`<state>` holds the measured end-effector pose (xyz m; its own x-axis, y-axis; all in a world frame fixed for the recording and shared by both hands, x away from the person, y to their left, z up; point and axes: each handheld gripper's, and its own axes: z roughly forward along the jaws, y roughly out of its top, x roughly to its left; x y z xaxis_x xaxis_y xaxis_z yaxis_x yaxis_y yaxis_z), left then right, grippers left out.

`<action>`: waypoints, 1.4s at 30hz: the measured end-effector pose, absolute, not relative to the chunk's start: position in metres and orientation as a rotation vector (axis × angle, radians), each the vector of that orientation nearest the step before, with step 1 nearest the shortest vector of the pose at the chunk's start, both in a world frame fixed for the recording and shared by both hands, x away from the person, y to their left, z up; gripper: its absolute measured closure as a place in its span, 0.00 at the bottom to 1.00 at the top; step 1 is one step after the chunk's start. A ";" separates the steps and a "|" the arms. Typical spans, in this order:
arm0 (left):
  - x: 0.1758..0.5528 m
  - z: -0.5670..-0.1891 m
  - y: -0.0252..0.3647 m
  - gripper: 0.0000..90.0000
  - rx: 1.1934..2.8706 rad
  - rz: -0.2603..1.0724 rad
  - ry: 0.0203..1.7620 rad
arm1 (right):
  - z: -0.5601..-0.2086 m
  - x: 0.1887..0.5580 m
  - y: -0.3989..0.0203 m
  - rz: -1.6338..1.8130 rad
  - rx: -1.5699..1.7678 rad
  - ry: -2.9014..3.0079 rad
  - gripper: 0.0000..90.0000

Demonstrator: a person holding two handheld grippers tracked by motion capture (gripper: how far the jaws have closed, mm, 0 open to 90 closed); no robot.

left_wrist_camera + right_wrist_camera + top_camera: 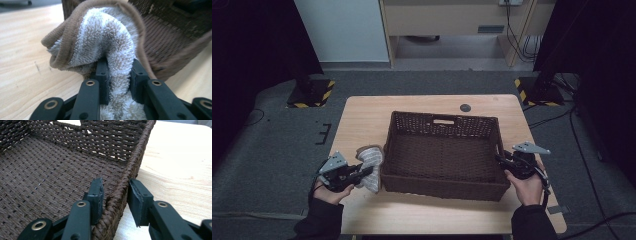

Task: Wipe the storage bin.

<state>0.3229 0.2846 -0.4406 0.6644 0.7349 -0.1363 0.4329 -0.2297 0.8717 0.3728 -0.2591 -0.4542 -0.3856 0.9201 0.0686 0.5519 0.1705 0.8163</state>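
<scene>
Striped beige-and-white terry towel with a brown bound edge [100, 40]: bunched into a soft fold and lying on the light wooden table [362, 120], just beside the left wall of the dark brown woven rectangular basket [444, 152]; in the high view the towel [371, 160] is sitting at the basket's near-left corner. Left gripper [362, 173]: black, two-jawed, carrying a grey three-cornered plate, being held in the person's left hand [329, 192]; in the left gripper view its jaws are pinching a thick fold of the towel, pads pressing into the pile from both sides, closed as far as the cloth allows. Right gripper [115, 197]: being held in the person's right hand [527, 187] at the basket's right side; its jaws are straddling the basket's right rim, one inside the basket and one outside over the table, the inner pad lying close against the weave while a gap is showing at the outer pad, so the rim is sitting between them unclamped. Basket interior: showing bare woven floor, with a cut-out handle [443, 121] in the far wall.
</scene>
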 end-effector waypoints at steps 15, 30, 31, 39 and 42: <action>0.328 -0.478 0.260 0.80 2.068 0.356 0.973 | -0.455 0.373 -0.260 1.116 1.390 2.004 0.72; 0.306 -0.438 0.278 0.80 1.862 0.351 0.928 | -0.456 0.373 -0.261 1.125 1.394 2.000 0.71; 0.306 -0.441 0.276 0.80 1.875 0.352 0.938 | -0.455 0.373 -0.261 1.125 1.394 2.000 0.71; 0.312 -0.477 0.254 0.80 2.095 0.353 0.987 | -0.456 0.373 -0.261 1.127 1.391 1.998 0.71; 0.311 -0.475 0.258 0.80 2.081 0.348 1.000 | -0.456 0.373 -0.261 1.125 1.390 1.998 0.71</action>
<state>0.3114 0.2577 -0.4746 0.6523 0.7533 -0.0843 0.5381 -0.3818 0.7515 0.3729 -0.2606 -0.4555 -0.3867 0.9186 0.0816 0.5461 0.1568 0.8229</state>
